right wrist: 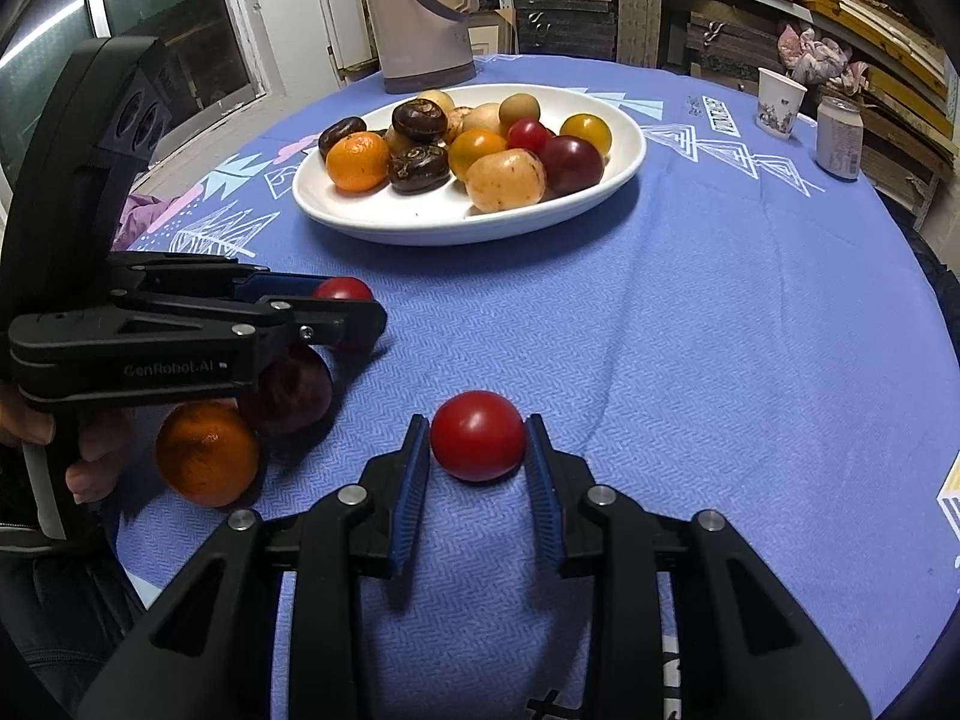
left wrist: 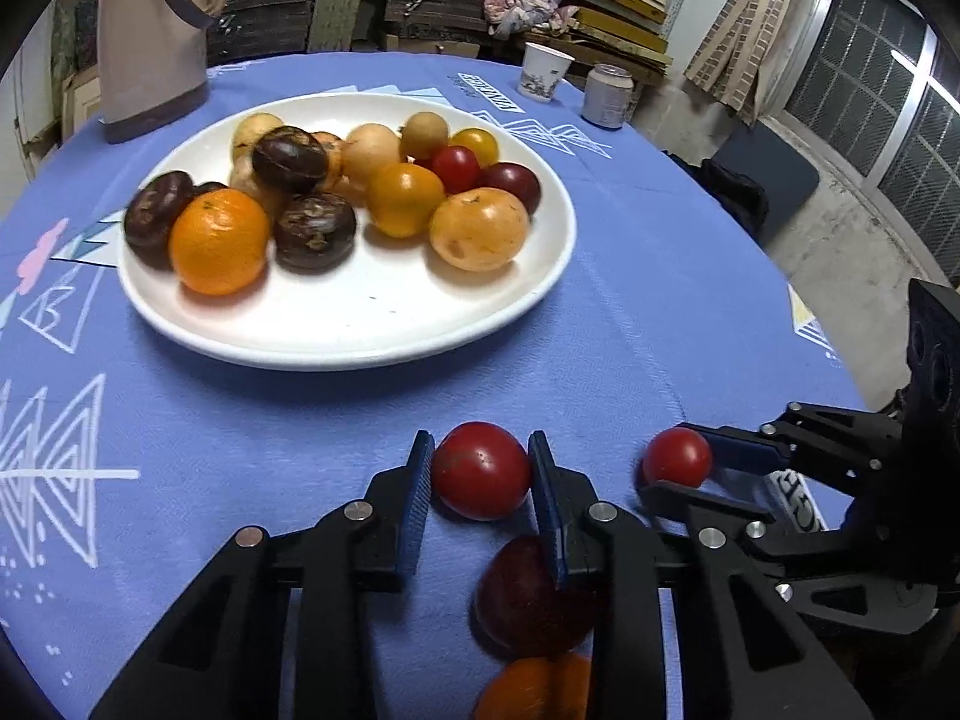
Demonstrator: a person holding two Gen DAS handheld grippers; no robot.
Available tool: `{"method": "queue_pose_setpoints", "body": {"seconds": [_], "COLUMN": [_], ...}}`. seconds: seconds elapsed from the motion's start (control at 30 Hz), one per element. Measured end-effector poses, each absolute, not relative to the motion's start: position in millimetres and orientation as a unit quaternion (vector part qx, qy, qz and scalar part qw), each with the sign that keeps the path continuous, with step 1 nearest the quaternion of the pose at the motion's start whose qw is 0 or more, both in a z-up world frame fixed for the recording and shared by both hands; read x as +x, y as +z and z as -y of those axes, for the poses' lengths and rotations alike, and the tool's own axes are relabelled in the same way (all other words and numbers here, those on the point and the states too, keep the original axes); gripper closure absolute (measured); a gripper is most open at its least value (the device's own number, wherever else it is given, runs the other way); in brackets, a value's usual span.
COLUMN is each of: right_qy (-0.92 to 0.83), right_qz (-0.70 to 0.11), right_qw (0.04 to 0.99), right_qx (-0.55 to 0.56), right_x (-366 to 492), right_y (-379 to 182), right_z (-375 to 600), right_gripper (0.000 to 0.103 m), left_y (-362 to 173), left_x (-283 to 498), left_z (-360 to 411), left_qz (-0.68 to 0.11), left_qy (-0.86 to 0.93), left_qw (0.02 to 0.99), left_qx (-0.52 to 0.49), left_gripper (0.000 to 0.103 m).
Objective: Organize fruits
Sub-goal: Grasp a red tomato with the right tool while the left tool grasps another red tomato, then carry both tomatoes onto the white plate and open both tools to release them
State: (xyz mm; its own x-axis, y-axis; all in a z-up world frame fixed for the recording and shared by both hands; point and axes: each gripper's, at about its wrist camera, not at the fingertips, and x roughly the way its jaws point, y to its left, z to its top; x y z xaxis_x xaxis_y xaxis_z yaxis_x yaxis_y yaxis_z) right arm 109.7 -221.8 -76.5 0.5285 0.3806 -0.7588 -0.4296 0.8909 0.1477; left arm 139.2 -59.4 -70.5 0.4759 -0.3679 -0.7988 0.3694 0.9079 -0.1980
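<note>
Two red tomatoes, one per gripper, both down at the near edge of the bench. The left gripper has its tomato squarely between the blue pads; jaws closed onto it, both pads pressing its sides, fruit resting on the blue cloth. The right gripper has a second red tomato between its pads too, pads at or v. close to its flanks; reads as a light grip, though contact on the left pad is hard to confirm. Both fruits are near round, so no long axis to line up w/. Key relation: the white plate w/ the fruit pile lies straight ahead of both grippers, toward the far side of the bench, w/ open cloth between. Its near part is bare, the fruit bunched toward the back, so there's room to set down w/o knocking the pile. Left gripper looks a bit nearer the plate's near rim; my guess is either could go first, but the two sit side by side, so moving together risks a clash. Just behind the left gripper, at the near edge, lie a dark plum-like fruit and an orange mandarin, touching each other, not yet gathered. Beyond the plate: a pinkish jug, a paper cup and a small jar near the far edge, clear of the route.
</note>
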Motion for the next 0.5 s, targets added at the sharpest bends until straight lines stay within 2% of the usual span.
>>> {"method": "queue_pose_setpoints", "body": {"seconds": [0.27, 0.5], "right_qy": [0.224, 0.234], "right_qz": [-0.407, -0.407], "right_qw": [0.885, 0.882], "right_qx": [-0.032, -0.048], "right_x": [112.0, 120.2], "right_y": [-58.9, -48.8], "right_z": [225.8, 220.9], "right_gripper": [0.071, 0.07], "left_y": [-56.9, -48.1], "left_x": [136.1, 140.6], "left_z": [47.7, 32.4], "left_qz": [-0.452, -0.445], "left_qy": [-0.163, -0.154], "left_qw": [0.875, 0.881], "left_qx": [0.053, 0.042], "left_gripper": [0.071, 0.071]}}
